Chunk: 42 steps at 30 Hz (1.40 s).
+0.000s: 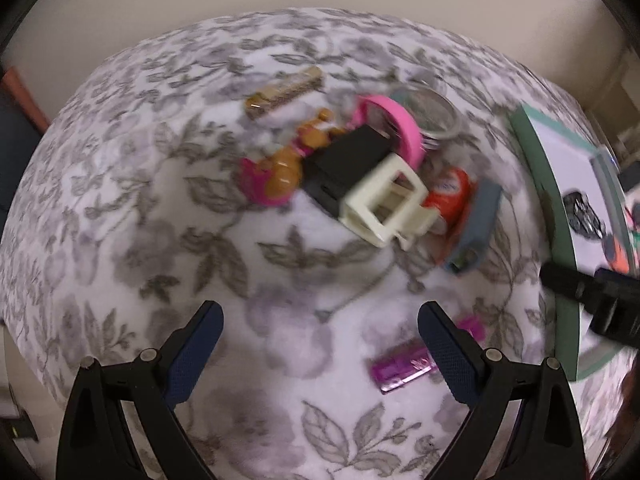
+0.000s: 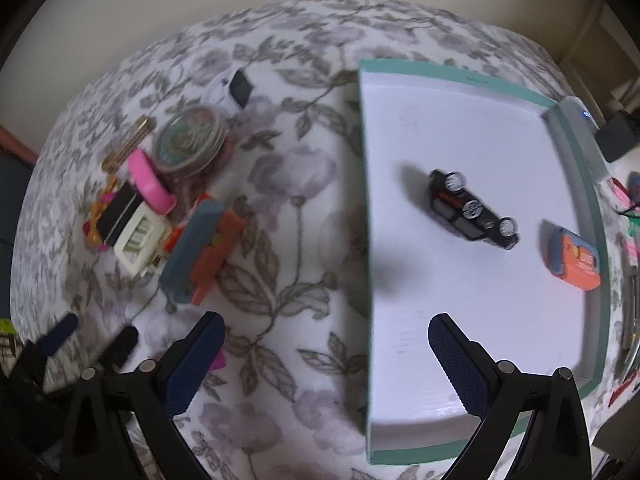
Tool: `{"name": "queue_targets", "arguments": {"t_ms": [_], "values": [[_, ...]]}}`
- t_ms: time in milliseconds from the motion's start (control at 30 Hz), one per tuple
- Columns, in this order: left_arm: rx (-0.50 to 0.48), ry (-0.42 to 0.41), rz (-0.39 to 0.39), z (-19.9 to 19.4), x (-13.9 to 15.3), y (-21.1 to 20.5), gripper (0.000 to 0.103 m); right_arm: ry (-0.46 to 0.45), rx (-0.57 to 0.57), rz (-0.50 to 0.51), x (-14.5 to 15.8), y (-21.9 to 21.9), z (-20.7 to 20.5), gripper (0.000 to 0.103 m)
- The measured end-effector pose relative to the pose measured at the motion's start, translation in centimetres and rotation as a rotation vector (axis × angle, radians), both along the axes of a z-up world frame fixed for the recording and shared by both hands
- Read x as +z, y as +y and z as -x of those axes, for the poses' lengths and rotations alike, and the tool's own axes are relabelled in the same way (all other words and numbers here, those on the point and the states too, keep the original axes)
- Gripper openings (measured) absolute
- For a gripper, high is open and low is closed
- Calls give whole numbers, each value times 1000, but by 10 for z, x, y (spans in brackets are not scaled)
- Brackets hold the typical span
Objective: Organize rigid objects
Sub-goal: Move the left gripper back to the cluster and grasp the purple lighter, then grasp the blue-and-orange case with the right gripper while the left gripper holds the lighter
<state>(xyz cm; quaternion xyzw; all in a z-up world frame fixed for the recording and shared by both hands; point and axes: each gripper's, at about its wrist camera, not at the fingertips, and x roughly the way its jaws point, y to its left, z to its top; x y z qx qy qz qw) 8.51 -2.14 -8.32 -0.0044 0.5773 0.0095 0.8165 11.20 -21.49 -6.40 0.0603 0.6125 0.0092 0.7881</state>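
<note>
at frame bottom both the left gripper point(image 1: 320, 330) and right gripper point(image 2: 326, 340) gape wide, holding nothing; toy car point(image 2: 472, 210) lies mid-tray point(image 2: 366, 200).

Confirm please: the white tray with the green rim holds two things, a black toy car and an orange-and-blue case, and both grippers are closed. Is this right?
One part is wrong: both grippers are open and hold nothing, as each wrist view shows. The rest stands. In the right wrist view, the tray holds the black toy car and the orange-and-blue case; left gripper, right gripper.
</note>
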Motion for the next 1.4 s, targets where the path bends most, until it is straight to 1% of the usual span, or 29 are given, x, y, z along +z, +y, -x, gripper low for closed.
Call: {"name": "queue_targets", "arguments": {"t_ms": [33, 67, 133, 233, 433, 467, 500, 533, 633, 667, 700, 733, 767, 800, 900, 1000, 1067, 1200, 1333, 1400], "values": [[-20, 8, -2, 0, -2, -5, 98, -7, -12, 0, 2, -4, 0, 103], [-44, 14, -5, 0, -4, -10, 98, 8, -21, -6, 4, -6, -1, 103], [-92, 20, -5, 1, -7, -20, 98, -3, -39, -7, 8, -12, 0, 103], [-143, 23, -2, 2, -8, -32, 98, -3, -52, -10, 12, -18, -4, 103], [-238, 68, -13, 5, -17, -56, 96, 10, -58, -9, 9, -18, -6, 103], [-252, 74, -22, 6, -18, -60, 90, 11, -57, -8, 7, -15, -8, 103], [-263, 80, -26, 7, -19, -63, 78, 11, -56, -7, 7, -15, -9, 103], [-276, 92, -27, 7, -21, -66, 73, 11, -56, -7, 6, -15, -9, 103], [-286, 86, -25, 8, -19, -70, 69, 9, -51, -17, 5, -13, -10, 103], [-287, 86, -17, 8, -18, -71, 64, 9, -48, -21, 4, -11, -11, 103], [-287, 90, -13, 8, -18, -71, 58, 6, -45, -25, 3, -10, -11, 103], [-286, 94, -12, 8, -17, -70, 56, 3, -43, -29, 3, -9, -12, 103], [-285, 93, -12, 9, -16, -69, 50, 1, -41, -34, 3, -7, -13, 103], [-285, 93, -8, 10, -15, -68, 40, 0, -38, -36, 3, -5, -13, 103], [-279, 92, 1, 12, -11, -65, 27, -10, -22, -44, 3, 0, -15, 103], [-250, 91, 14, 11, -9, -56, 21, -20, -8, -49, 4, 6, -16, 103], [-226, 90, 20, 10, -7, -46, 20, -29, -1, -60, 4, 10, -18, 103], [-161, 84, 62, 6, -9, -27, 20, -46, 8, -104, 4, 17, -22, 103], [-68, 51, 24, 1, -5, -3, 20, -73, 34, -104, 5, 28, -27, 103], [-15, 37, 26, -2, -5, 12, 20, -78, 45, -107, 5, 33, -28, 102]]}}
